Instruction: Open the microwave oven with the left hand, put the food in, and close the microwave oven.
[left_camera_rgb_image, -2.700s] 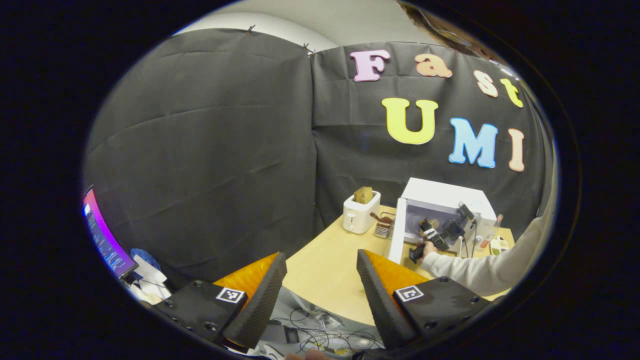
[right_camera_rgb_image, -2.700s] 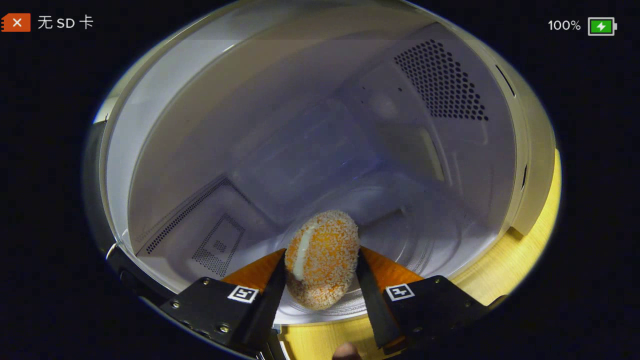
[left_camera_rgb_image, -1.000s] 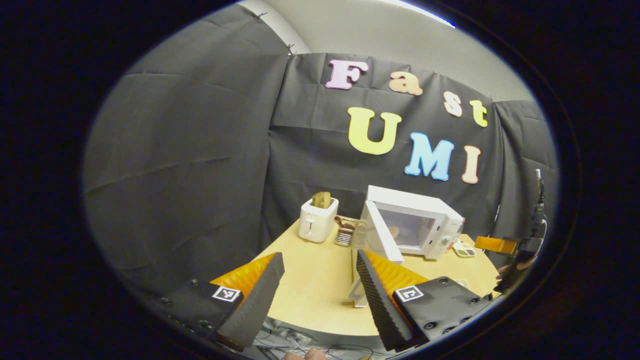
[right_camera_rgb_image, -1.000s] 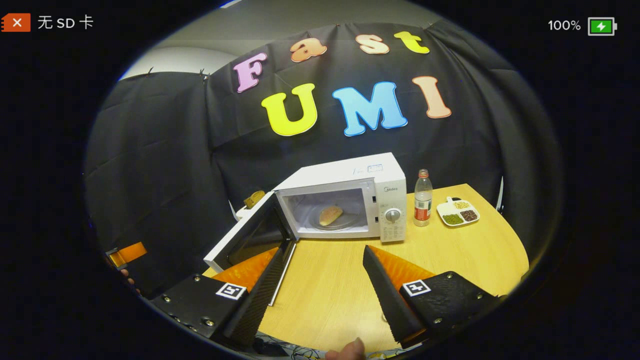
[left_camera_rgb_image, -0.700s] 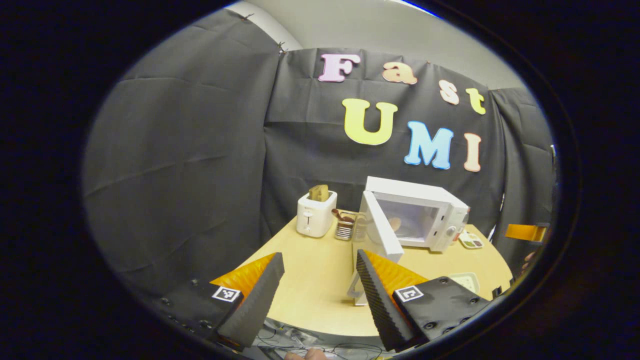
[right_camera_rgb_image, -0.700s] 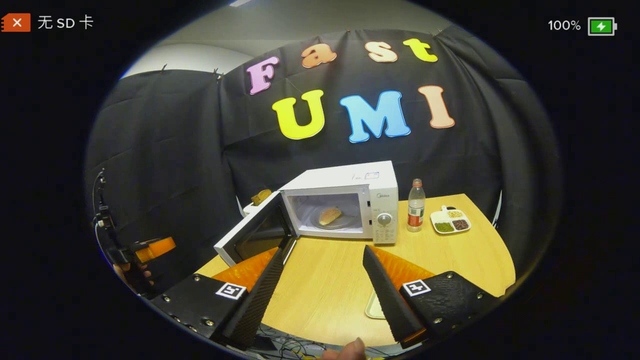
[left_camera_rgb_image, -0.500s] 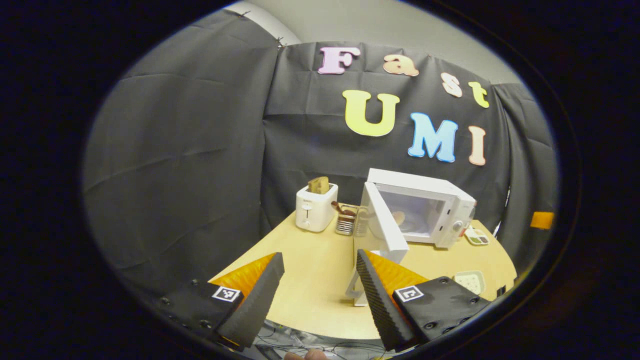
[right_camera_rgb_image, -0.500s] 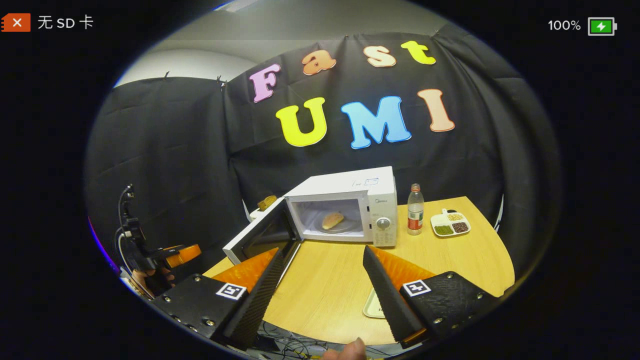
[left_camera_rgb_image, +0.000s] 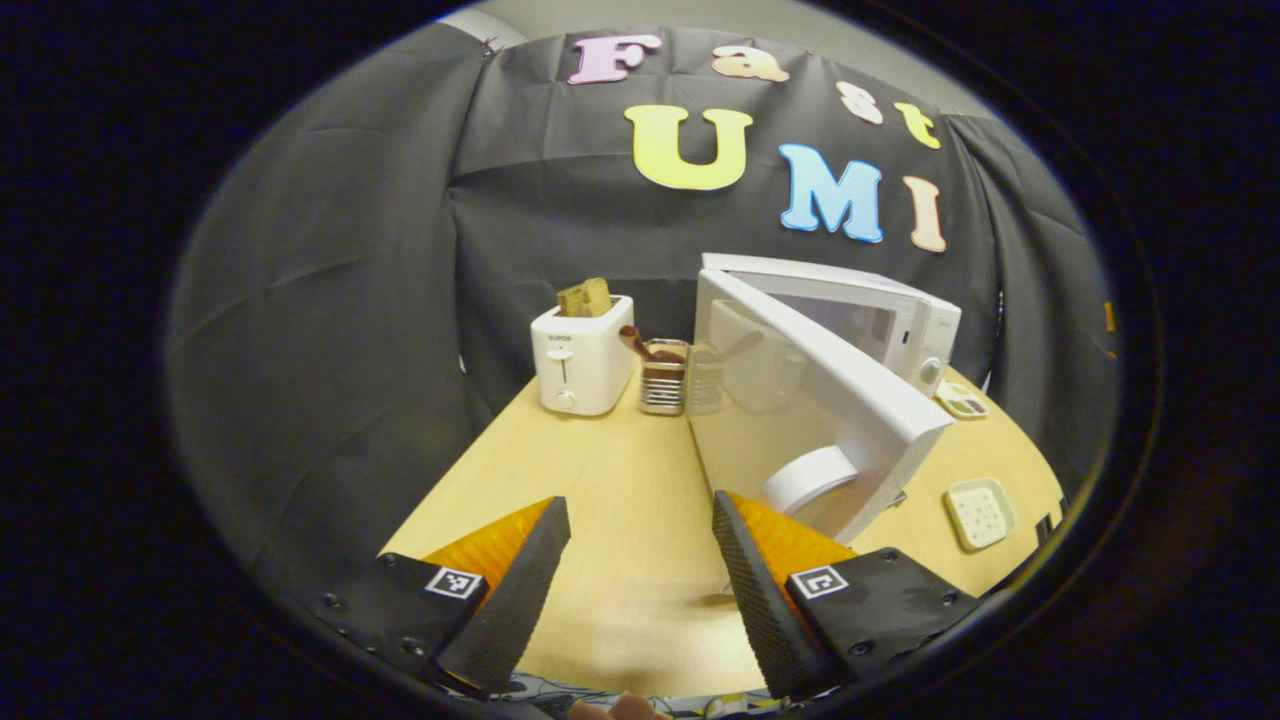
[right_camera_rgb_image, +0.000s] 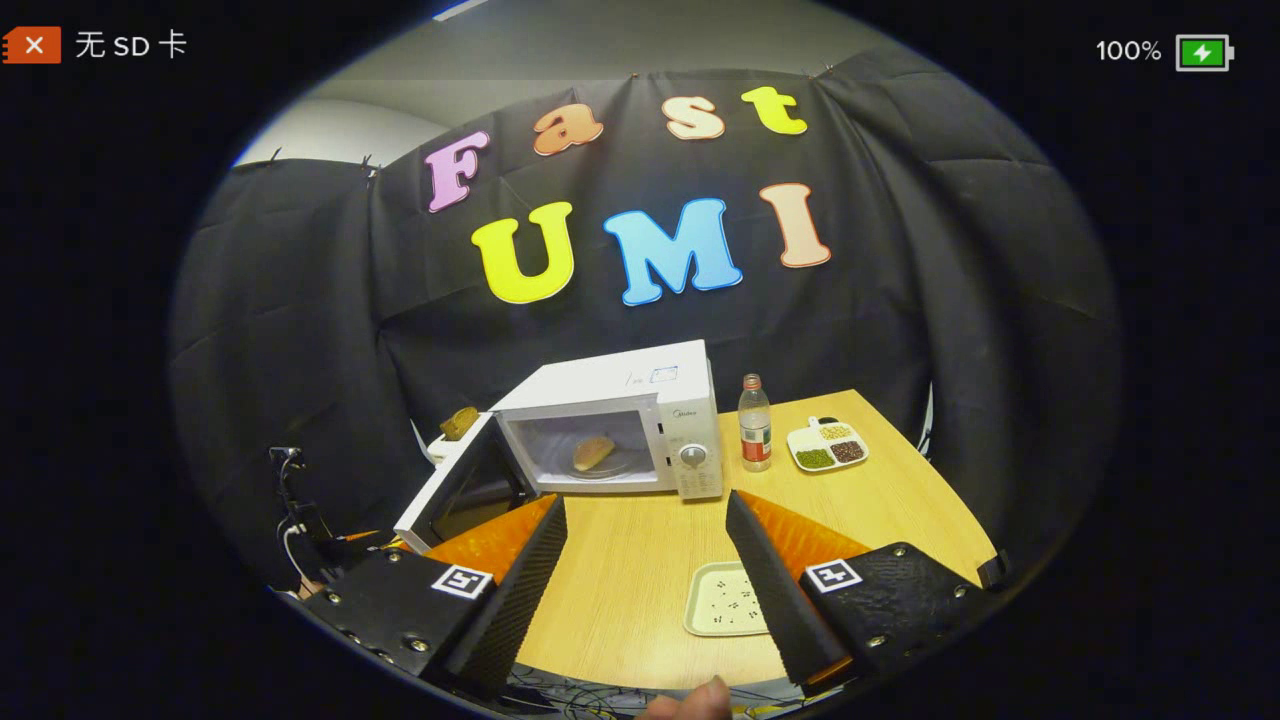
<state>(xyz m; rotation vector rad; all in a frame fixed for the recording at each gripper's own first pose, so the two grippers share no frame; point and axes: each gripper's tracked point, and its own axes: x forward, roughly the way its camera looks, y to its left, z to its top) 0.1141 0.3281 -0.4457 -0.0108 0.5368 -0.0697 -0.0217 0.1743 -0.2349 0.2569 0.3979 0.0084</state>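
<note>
The microwave oven (right_camera_rgb_image: 610, 425) is standing toward the counter's (right_camera_rgb_image: 640, 560) back edge, its door (left_camera_rgb_image: 810, 400) hanging open, the breaded food (right_camera_rgb_image: 593, 452) lying on the plate inside. I am holding my left gripper (left_camera_rgb_image: 632, 565) near the door's outer face, jaws wide and empty. My right gripper (right_camera_rgb_image: 645, 570) is hovering over the front edge, jaws likewise wide.

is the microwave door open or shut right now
Open: the door swings out to the side of the microwave, and the food shows inside.
</note>
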